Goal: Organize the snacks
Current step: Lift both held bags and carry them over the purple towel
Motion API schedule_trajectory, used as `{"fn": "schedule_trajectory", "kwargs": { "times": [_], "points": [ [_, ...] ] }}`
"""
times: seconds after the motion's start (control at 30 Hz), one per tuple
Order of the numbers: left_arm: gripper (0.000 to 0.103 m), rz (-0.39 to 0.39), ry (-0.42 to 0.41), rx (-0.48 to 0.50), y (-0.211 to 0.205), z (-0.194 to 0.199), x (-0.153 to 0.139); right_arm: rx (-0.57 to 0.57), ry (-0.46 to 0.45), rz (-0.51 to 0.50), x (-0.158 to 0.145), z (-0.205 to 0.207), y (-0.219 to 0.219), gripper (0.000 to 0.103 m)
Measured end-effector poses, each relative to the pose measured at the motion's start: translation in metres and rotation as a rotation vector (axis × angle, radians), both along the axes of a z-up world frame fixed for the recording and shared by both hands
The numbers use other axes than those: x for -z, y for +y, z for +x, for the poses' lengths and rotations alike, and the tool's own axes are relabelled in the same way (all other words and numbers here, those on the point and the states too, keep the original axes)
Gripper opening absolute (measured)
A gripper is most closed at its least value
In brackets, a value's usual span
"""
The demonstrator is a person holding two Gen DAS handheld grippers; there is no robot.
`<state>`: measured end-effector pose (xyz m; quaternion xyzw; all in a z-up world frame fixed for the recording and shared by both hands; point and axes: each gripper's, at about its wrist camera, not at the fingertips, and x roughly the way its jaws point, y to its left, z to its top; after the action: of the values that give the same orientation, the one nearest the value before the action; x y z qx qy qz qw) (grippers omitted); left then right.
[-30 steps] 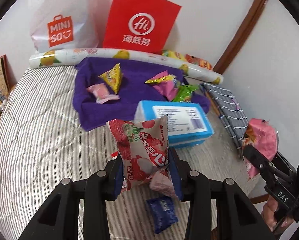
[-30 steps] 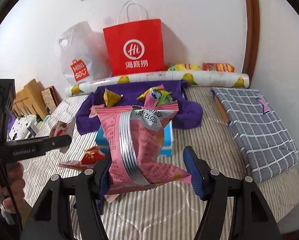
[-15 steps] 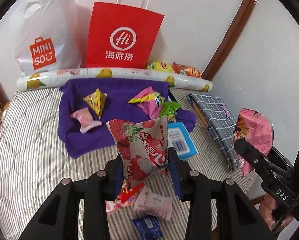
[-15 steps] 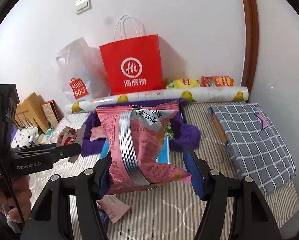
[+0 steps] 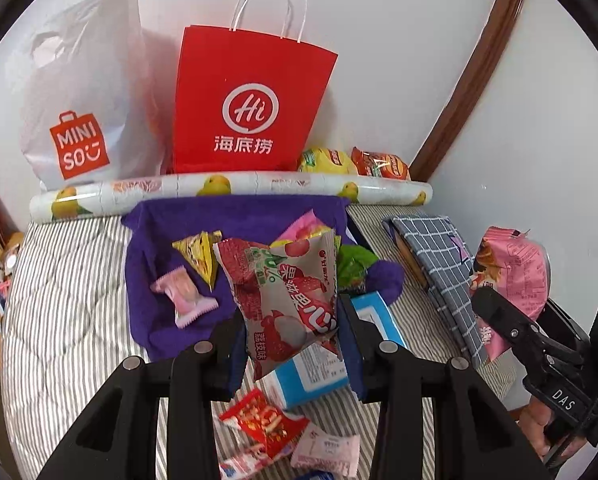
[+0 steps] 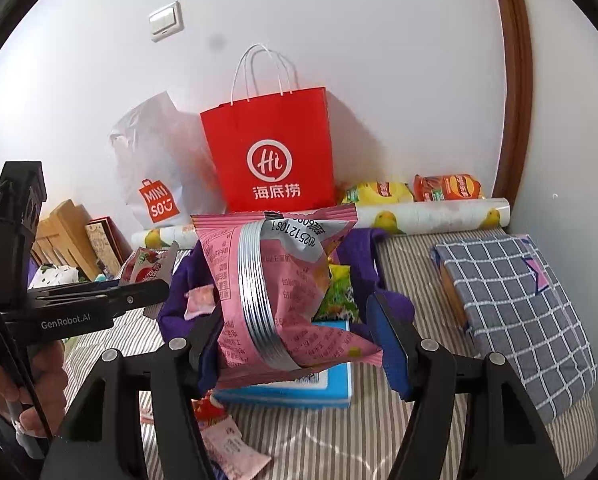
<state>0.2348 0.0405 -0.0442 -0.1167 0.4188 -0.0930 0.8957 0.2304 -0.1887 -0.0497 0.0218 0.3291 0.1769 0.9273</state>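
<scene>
The lychee packet point(image 5: 287, 300) is pinched upright in the left tool point(image 5: 291, 344), held above the bed point(image 5: 67, 320). The pink packet point(image 6: 275, 292) is pinched in the right tool point(image 6: 295, 340), also off the bed. Below lie a blue box point(image 5: 311, 380) and loose sachets point(image 5: 267, 424). Behind, a purple towel point(image 5: 235, 216) carries 5 small snacks. A red bag point(image 5: 251, 100) and white bag point(image 5: 83, 92) stand against the wall.

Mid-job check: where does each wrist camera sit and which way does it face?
Left wrist: on the left gripper, facing the red paper bag; it grips a strawberry-lychee packet; a hand shows at right.
Right wrist: on the right gripper, facing likewise; it grips a pink packet; a hand shows at left.
Shared: bag, purple cloth.
</scene>
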Motion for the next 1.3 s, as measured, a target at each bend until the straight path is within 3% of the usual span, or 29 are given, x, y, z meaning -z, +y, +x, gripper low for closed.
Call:
{"fn": "schedule_trajectory", "kwargs": {
  "times": [1.0,1.3],
  "points": [
    [0.038,-0.023,0.013,-0.07,0.049,0.096,-0.001,-0.019,-0.013,-0.005,0.005,0.092,0.041,0.065],
    [0.038,-0.052,0.039,-0.089,0.056,0.113,0.015,-0.021,0.03,0.032,0.021,0.113,0.047,0.065]
  ]
}}
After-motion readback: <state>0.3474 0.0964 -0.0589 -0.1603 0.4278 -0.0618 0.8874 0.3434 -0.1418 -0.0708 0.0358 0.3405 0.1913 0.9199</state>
